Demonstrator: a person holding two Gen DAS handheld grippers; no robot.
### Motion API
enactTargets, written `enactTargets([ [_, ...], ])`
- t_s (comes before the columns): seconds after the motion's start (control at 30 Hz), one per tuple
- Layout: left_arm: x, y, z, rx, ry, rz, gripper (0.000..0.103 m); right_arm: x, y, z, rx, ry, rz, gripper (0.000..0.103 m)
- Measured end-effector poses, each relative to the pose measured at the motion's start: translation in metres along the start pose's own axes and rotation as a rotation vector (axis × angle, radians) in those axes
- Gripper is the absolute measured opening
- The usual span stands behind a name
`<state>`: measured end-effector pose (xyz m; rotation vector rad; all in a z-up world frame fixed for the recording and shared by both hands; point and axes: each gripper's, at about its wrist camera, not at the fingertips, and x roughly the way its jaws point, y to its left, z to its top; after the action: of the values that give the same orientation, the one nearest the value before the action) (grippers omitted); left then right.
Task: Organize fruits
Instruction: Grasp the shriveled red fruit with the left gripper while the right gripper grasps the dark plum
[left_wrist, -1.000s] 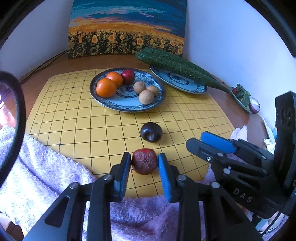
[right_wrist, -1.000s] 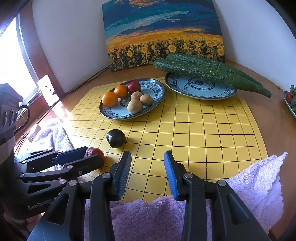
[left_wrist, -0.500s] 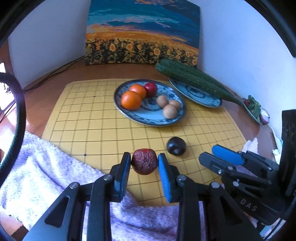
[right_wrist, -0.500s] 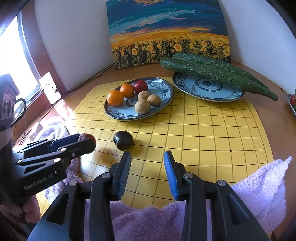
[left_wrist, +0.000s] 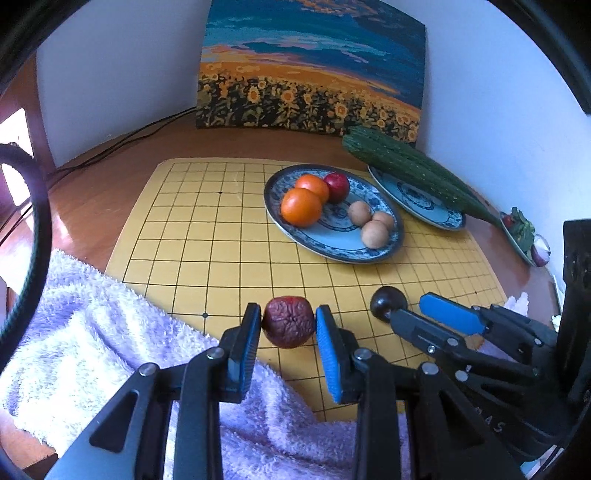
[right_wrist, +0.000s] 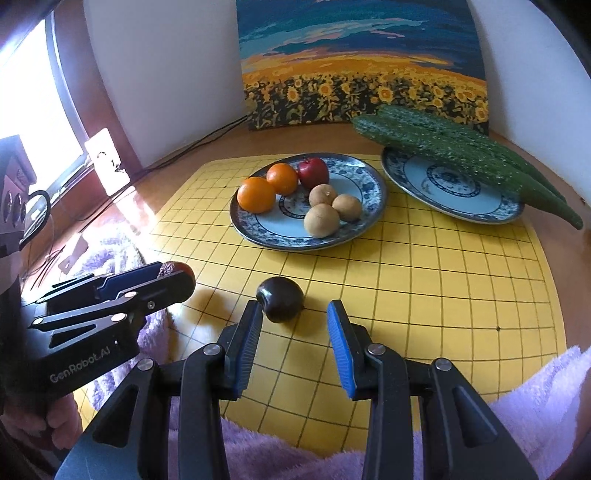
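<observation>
- Your left gripper (left_wrist: 288, 328) is clamped on the wrinkled red fruit (left_wrist: 288, 322) — pads touching both sides, held above the near edge of the yellow grid mat (left_wrist: 207, 236).
- Your right gripper (right_wrist: 294, 339) is spread wide; the dark plum (right_wrist: 280, 299) sits on the mat just ahead, nearer its left pad (right_wrist: 248, 341).
- Fruit plate (right_wrist: 364, 216) — two oranges, a red apple, three brown fruits.

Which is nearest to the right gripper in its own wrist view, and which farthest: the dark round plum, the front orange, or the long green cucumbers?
From the right gripper:
1. Dark round plum, on the yellow grid mat just ahead of the open jaws, toward the left one.
2. Front orange, on the left of the blue-patterned fruit plate.
3. Long green cucumbers, far right, across the second plate.
</observation>
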<state>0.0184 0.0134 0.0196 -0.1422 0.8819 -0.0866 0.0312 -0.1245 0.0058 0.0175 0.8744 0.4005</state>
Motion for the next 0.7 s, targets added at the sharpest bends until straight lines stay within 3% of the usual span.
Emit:
enactTargets([
  [0.7, 0.007, 0.009, 0.003, -0.024, 0.013, -0.007, 0.032, 0.018, 0.007, 0.004, -0.012, 0.018, 0.004, 0.037],
])
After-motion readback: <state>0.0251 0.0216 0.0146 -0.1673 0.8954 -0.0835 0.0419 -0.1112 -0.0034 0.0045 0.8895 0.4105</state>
